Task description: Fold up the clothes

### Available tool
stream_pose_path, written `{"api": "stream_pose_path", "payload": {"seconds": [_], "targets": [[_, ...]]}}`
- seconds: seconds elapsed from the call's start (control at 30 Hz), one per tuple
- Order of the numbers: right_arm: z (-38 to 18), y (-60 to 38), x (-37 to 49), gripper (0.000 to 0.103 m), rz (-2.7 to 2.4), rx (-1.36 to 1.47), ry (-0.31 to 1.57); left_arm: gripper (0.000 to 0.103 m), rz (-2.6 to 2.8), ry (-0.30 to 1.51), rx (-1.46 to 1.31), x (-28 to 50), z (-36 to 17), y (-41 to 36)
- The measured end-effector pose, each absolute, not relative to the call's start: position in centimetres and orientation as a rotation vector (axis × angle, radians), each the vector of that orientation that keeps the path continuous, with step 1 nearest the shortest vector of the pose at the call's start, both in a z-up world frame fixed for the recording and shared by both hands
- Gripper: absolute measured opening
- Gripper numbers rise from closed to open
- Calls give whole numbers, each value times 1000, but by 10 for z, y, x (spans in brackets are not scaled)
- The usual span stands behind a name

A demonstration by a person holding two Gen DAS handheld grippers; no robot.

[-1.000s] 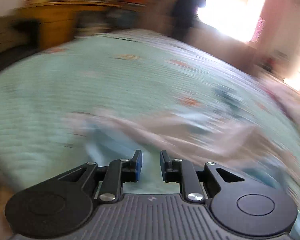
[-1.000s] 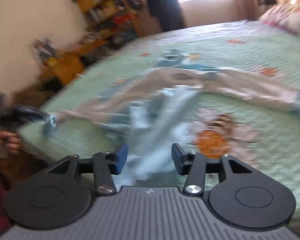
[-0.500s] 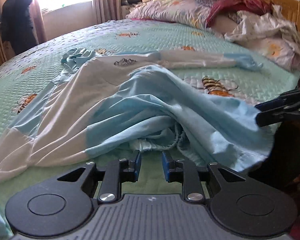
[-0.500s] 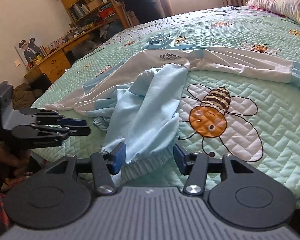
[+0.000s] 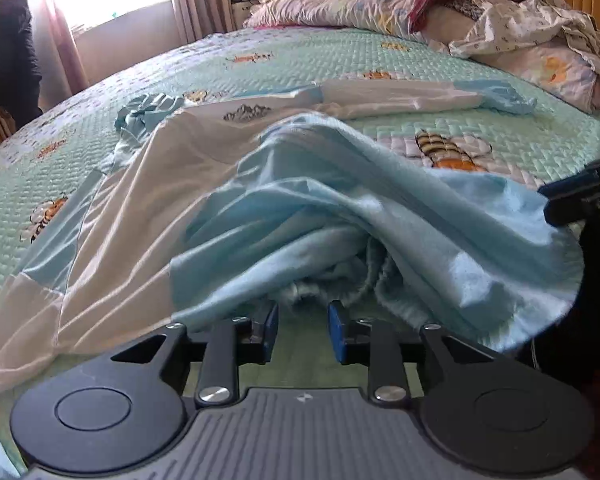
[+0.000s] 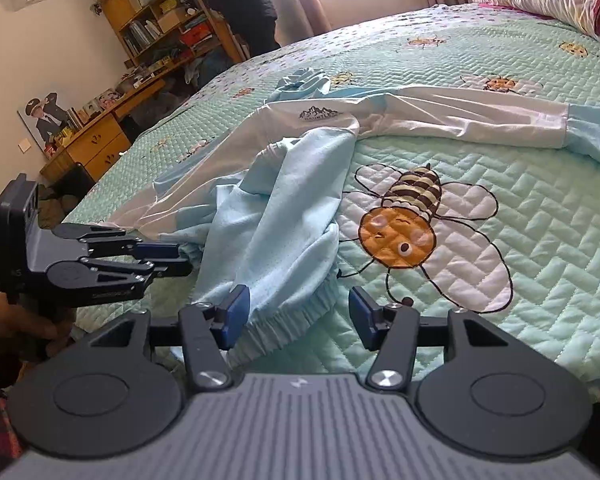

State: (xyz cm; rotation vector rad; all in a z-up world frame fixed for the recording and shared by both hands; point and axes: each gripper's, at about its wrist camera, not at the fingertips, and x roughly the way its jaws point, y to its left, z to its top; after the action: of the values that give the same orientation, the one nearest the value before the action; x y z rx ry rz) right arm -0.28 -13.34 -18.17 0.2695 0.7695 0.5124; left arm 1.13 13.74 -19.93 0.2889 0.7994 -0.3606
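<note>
right tool (image 5: 580, 196) cut off by frame edge, garment (image 5: 340, 216) folds motion-blurred

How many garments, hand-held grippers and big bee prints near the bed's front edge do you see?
Light blue and white long-sleeved garment: 1
Black hand-held grippers, left and right: 2
Large orange bee print on the green quilt: 1
Total: 4
</note>
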Motion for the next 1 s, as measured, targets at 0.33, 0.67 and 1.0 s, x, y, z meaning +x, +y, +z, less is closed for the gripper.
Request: {"api": "stream_pose_path", "payload": {"seconds": [0.33,0.67,1.0], "targets": [[-185,-132,-1,58,509,268,782,32,-329,789,275,23,-203,136],[-186,-131,-1,58,501,284,775,4,-274,780,164,37,-202,138],[-193,-157,9,58,370,357,764,5,12,475,41,-74,-90,224]]}}
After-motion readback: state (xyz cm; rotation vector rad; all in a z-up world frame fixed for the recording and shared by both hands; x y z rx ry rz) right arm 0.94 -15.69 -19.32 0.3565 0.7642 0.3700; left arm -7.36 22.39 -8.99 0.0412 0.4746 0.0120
